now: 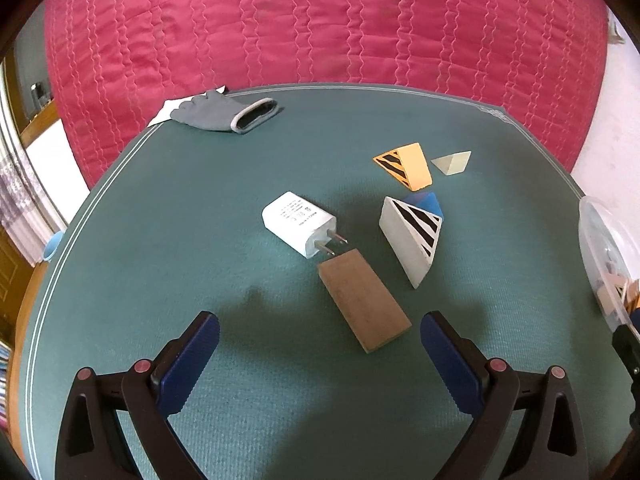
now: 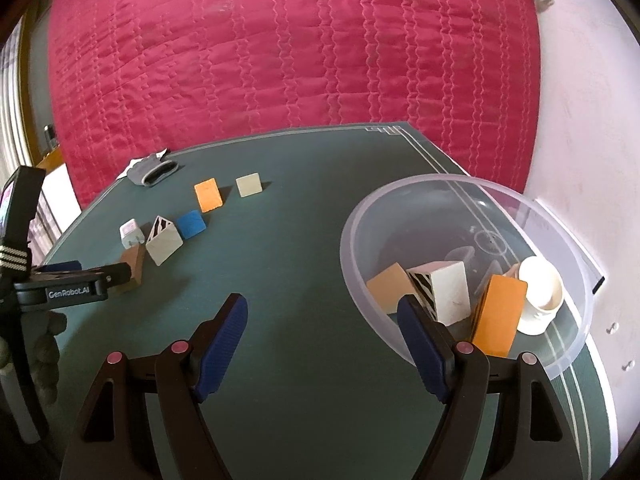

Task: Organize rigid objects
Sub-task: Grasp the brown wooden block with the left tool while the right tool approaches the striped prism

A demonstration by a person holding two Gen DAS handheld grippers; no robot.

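Step in hand, as judged: pick up the brown block (image 1: 365, 300) with the left tool (image 1: 320, 336) and carry it to the clear bowl (image 2: 560, 216).

Left tool: jaws spread wide, empty, hovering above the green bench (image 1: 160, 240). Brown block at 1 o'clock from the tool centre, lying flat and skewed to the jaw line, its far end just beside the prongs of the white charger (image 1: 298, 224). Striped grey wedge (image 1: 412, 236) near, at 3 o'clock of the block.

Right tool (image 2: 322, 320): jaws likewise wide apart, nothing held, at the near rim of the bowl. Already in the bowl: an orange block (image 2: 500, 312), a striped wedge (image 2: 444, 292), a white cup (image 2: 540, 296) and another orange piece (image 2: 388, 286).

To do well:
- Shift toward 1 o'clock until the block sits midway between the pads.
- Roll the wrist to square the pads with the long faces.
- Lower until the pads straddle the sides, clear of the charger prongs.
- Close firmly; hard, flat faces likely to slip if pinched at a corner.
- Lift straight up before travelling toward the bowl at 3 o'clock.

Still loose on the bench: orange wedge (image 1: 408, 166), pale wedge (image 1: 452, 162), blue piece (image 1: 428, 202). Grey glove (image 1: 224, 114) at 11 o'clock, well apart.
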